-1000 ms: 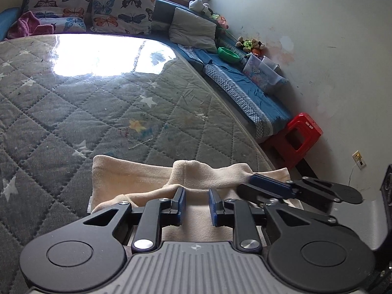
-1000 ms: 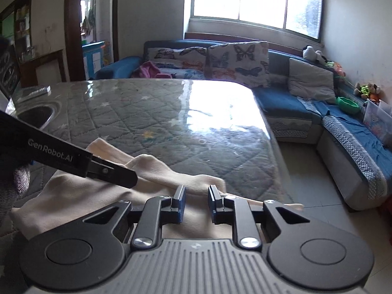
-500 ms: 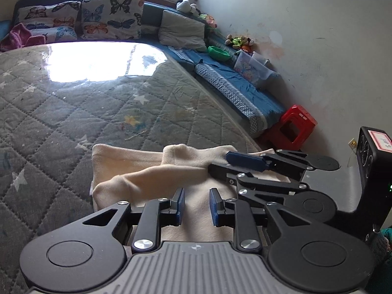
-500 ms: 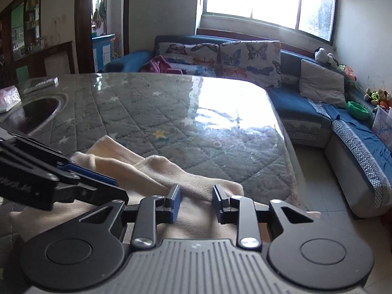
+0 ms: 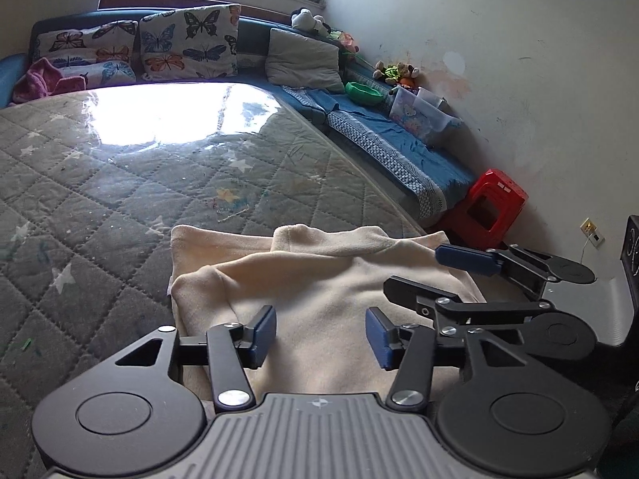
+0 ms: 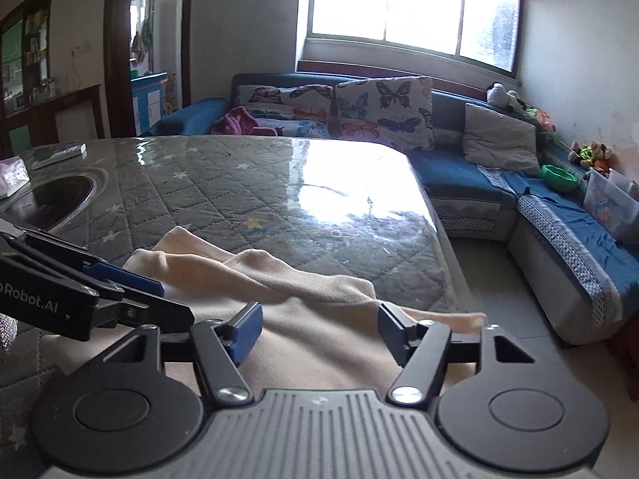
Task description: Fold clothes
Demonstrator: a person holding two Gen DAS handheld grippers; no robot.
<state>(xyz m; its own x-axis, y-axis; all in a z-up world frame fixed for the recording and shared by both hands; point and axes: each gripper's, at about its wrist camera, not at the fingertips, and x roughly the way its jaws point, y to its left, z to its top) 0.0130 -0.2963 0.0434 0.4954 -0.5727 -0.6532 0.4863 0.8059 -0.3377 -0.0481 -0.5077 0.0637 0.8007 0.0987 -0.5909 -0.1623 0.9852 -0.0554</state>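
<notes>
The cream garment (image 5: 319, 291) lay folded at the near edge of the desk (image 5: 120, 183), under its quilted grey star-printed cover. Only the left view showed the red stool (image 5: 493, 207); only the right showed the doorway (image 6: 159, 40). A blue corner sofa (image 6: 459, 167) lay beyond. The left gripper (image 5: 320, 333) and right gripper (image 6: 319, 331) had just opened their jaws, which stood apart above the cloth, narrower a second before.
</notes>
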